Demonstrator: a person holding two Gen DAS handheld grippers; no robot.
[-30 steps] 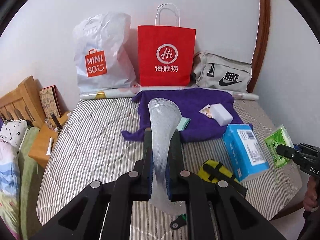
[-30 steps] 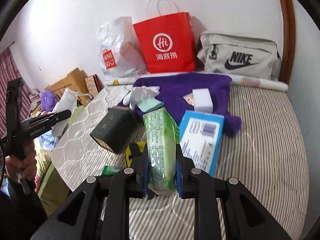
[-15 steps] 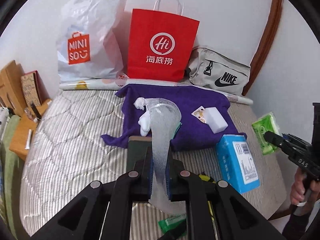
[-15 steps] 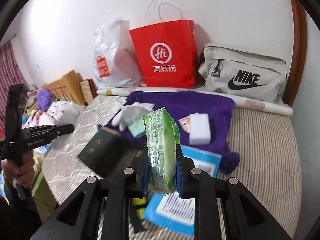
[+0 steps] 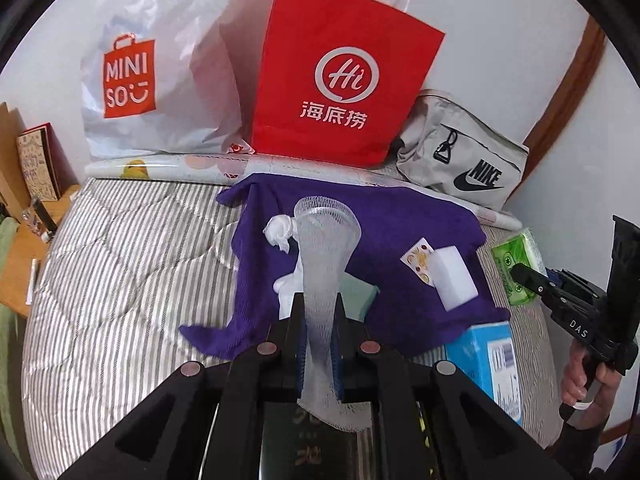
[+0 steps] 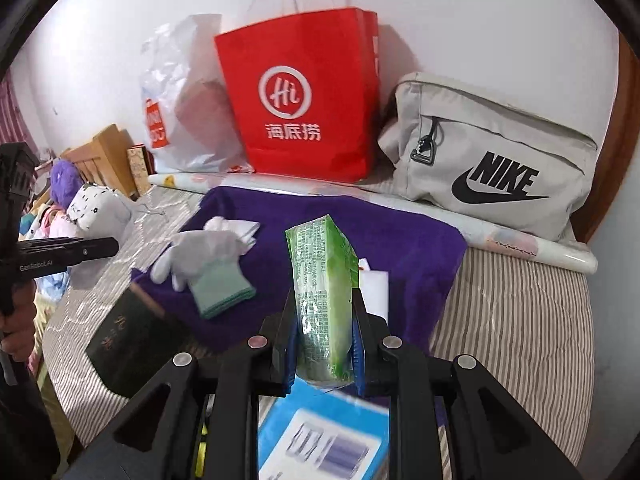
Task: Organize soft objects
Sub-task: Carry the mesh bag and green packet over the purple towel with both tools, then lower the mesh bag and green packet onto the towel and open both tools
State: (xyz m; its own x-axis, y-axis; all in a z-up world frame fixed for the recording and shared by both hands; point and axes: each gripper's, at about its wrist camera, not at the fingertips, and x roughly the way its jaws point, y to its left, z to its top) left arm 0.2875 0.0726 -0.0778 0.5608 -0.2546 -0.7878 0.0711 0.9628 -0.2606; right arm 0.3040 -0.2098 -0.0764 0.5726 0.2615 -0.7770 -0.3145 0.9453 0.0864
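Both tools neared the towel (image 5: pixel 400 216), gripping mesh (image 5: pixel 324 260) and tissues (image 6: pixel 320 292).

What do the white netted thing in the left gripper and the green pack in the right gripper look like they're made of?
The white net sleeve looks like foam or soft plastic mesh: an open diamond weave, semi-translucent, pinched flat between the pads. The green pack looks like thin glossy plastic film, judging by its sheen and wrinkles; it is probably a tissue pack, though the contents are hidden.
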